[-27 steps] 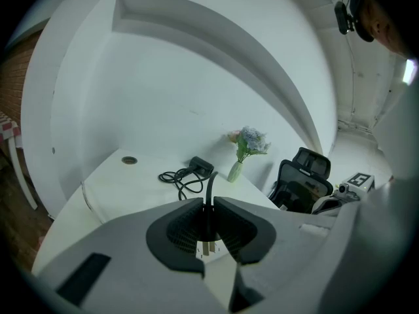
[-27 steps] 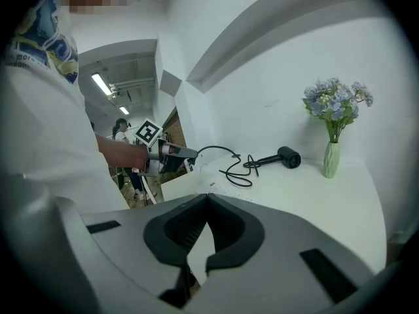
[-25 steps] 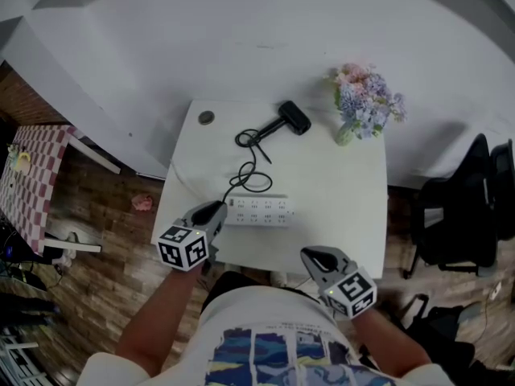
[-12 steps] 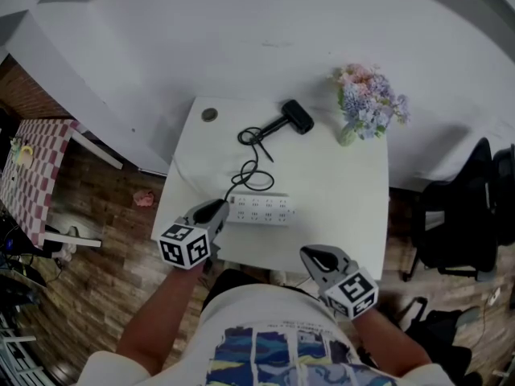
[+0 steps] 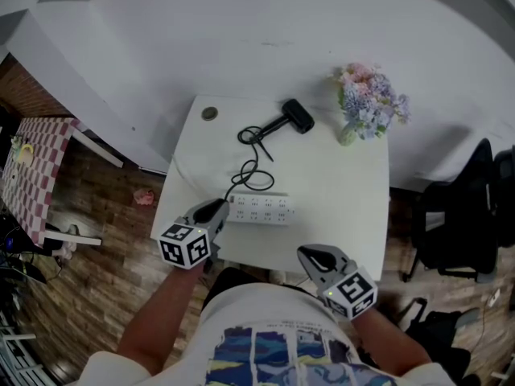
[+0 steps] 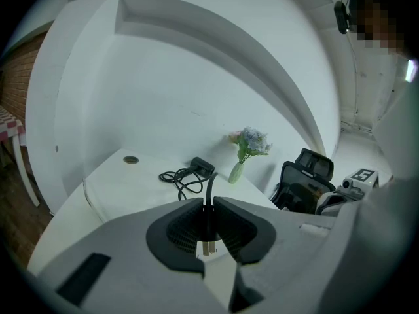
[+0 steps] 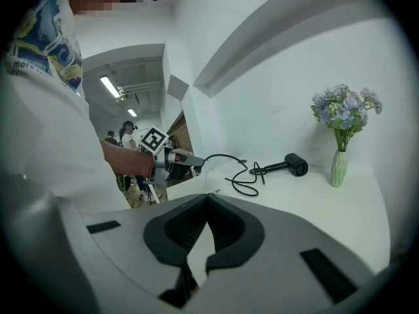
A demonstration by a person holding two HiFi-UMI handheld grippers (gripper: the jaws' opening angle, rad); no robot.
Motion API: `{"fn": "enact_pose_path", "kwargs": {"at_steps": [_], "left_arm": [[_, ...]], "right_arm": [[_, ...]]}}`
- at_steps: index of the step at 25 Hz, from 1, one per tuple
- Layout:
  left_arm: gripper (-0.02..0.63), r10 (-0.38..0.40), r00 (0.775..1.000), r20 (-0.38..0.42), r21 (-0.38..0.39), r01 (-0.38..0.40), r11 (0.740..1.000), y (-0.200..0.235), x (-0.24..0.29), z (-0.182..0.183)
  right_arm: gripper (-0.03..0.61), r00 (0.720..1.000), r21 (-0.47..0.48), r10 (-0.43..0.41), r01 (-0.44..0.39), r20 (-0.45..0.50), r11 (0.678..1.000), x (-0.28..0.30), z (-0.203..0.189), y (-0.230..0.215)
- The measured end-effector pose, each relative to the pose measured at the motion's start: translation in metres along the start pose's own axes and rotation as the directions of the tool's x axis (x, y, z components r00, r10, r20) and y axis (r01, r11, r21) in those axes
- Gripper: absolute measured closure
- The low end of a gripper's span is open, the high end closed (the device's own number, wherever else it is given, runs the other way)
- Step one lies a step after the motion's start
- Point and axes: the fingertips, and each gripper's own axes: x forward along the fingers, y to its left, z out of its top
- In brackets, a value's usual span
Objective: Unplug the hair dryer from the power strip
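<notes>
White table [image 5: 346, 207]: hair dryer [image 5: 294, 117], power strip [image 5: 261, 210], flower vase [image 5: 347, 134].

Shirt: white short-sleeved T-shirt [image 5: 278, 316] with blue printed panels
Left gripper [image 5: 218, 210]: grey shell, black ribbed pads
Right gripper [image 5: 311, 255]: grey shell, black pads
Cubes: black-and-white square markers

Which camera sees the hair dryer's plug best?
The left gripper view. The plug sits close up between the left hand-held gripper's pads, its metal prongs showing. In the head view that gripper hides it; the right gripper view shows only the cord leaving that gripper.
</notes>
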Motion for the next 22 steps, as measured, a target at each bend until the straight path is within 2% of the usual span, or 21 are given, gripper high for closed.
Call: {"fn": "enact_pose_path", "kwargs": {"at_steps": [22], "left_arm": [[0.565,0.005,1.0,0.008,-0.016,-0.005,1.0,-0.0074,0.0016,-0.0022]], "right_arm": [[0.581,1.0,0.003,0.023,-0.023,-0.001,1.0,-0.0016,-0.0033,-0.0008]]}}
